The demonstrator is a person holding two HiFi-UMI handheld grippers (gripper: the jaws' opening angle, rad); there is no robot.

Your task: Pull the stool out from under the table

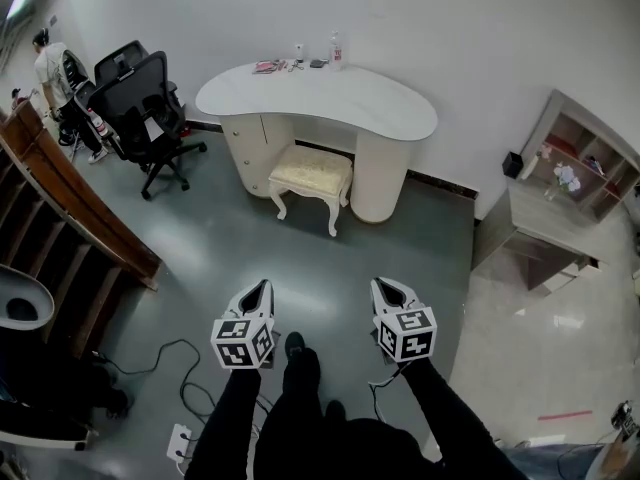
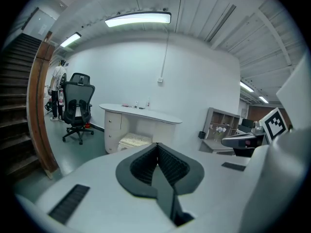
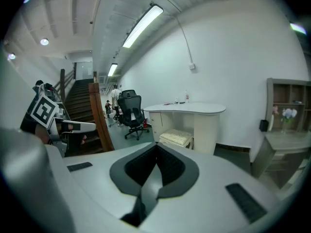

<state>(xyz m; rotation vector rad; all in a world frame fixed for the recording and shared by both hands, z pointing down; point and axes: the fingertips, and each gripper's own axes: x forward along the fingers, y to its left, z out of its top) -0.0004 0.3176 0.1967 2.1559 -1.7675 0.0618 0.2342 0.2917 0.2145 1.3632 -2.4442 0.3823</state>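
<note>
The stool (image 1: 311,174) sits across the room from me: a small, low seat with a pale cream, textured cushion and white curved legs. It is tucked partway under the table (image 1: 330,98), in the gap between the drawer pedestal on one side and the rounded pedestal on the other. Its back edge is beneath the white, kidney-shaped top, and its front legs stand out on the grey floor (image 1: 330,258). A few small bottles (image 1: 335,50) and flat items rest on the tabletop near the wall. I stand well apart from all this, with open floor between me and the stool. My left gripper (image 1: 255,290) is held out in front of me at my left, its jaws pressed together with nothing between them — its own view shows the ribbed pads meeting in a line, with the stool small beyond them. My right gripper (image 1: 392,293) is level with it on the other side, jaws likewise closed on nothing and touching no object. Both point roughly toward the table. To the left, black office chairs (image 1: 150,108) stand near a wooden stair rail (image 1: 70,198), where a person (image 1: 50,68) stands facing away. At the right edge is a shelf unit (image 1: 585,158) — and cables (image 1: 180,368) trail on the floor by my feet.
</note>
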